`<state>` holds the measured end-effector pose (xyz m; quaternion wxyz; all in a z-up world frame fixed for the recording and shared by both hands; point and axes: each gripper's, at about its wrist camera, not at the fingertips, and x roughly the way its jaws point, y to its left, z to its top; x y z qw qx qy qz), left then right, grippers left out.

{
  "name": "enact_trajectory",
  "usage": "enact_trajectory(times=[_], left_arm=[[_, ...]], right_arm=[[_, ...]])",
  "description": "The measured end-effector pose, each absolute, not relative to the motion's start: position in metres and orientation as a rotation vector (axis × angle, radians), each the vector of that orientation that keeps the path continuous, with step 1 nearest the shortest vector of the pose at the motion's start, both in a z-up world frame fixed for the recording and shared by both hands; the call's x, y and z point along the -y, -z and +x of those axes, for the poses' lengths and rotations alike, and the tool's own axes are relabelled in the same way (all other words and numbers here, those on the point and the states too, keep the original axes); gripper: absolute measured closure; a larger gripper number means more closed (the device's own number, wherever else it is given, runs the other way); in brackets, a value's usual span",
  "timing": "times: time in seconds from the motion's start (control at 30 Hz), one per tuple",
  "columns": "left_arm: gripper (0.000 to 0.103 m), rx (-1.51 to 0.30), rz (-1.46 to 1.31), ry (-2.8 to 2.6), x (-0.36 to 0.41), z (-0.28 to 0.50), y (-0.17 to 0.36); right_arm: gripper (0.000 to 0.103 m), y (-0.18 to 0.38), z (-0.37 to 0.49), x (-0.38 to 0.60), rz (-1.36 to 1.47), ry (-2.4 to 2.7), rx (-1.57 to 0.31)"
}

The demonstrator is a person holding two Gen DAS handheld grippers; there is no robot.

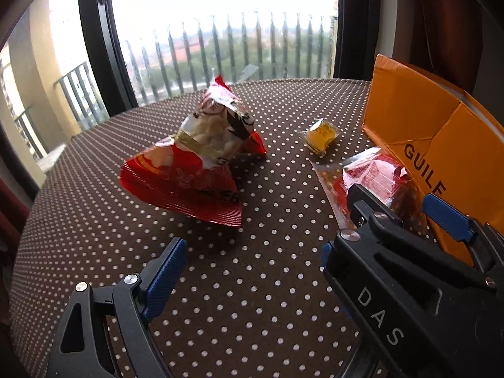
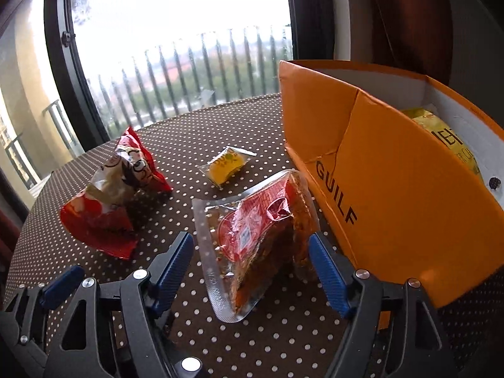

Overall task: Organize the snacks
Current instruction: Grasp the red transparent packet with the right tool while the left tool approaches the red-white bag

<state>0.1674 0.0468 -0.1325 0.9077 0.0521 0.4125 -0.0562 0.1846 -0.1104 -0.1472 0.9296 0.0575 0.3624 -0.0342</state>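
A crumpled red chip bag (image 1: 201, 163) (image 2: 110, 195) lies on the dotted table. A small yellow snack packet (image 1: 319, 134) (image 2: 226, 165) lies behind it. A clear packet with a red label and brown snack (image 2: 261, 236) (image 1: 375, 176) leans beside the orange box (image 2: 393, 195) (image 1: 419, 135). My right gripper (image 2: 252, 271) is open, its fingers on either side of this packet, not touching it. My left gripper (image 1: 249, 267) is open and empty, in front of the chip bag. The right gripper's body hides the left gripper's right finger. A yellow bag (image 2: 450, 138) lies inside the box.
The round table (image 1: 267, 299) has a brown cloth with white dots. Its far edge runs along a large window with a balcony railing (image 1: 220, 50). Curtains hang at the right. The orange box stands at the table's right side.
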Motion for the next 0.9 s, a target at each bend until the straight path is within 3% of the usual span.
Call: enact_trajectory(times=[0.2, 0.3, 0.4, 0.5, 0.63, 0.9], left_arm=[[0.014, -0.883, 0.102, 0.086, -0.05, 0.178, 0.143], [0.015, -0.899, 0.101, 0.078, -0.052, 0.179, 0.146], [0.015, -0.9, 0.086, 0.091, -0.054, 0.181, 0.145], [0.015, -0.893, 0.083, 0.109, -0.054, 0.182, 0.142], [0.015, -0.883, 0.097, 0.114, -0.051, 0.189, 0.136], [0.015, -0.875, 0.147, 0.104, -0.044, 0.206, 0.123]], right_arm=[[0.026, 0.155, 0.195, 0.108, 0.111, 0.066, -0.776], [0.036, 0.163, 0.203, 0.107, 0.115, 0.035, -0.828], [0.039, 0.166, 0.206, 0.109, 0.118, 0.014, -0.855], [0.038, 0.166, 0.209, 0.114, 0.134, 0.023, -0.858], [0.025, 0.162, 0.213, 0.118, 0.148, 0.035, -0.845], [0.024, 0.158, 0.239, 0.12, 0.161, 0.016, -0.862]])
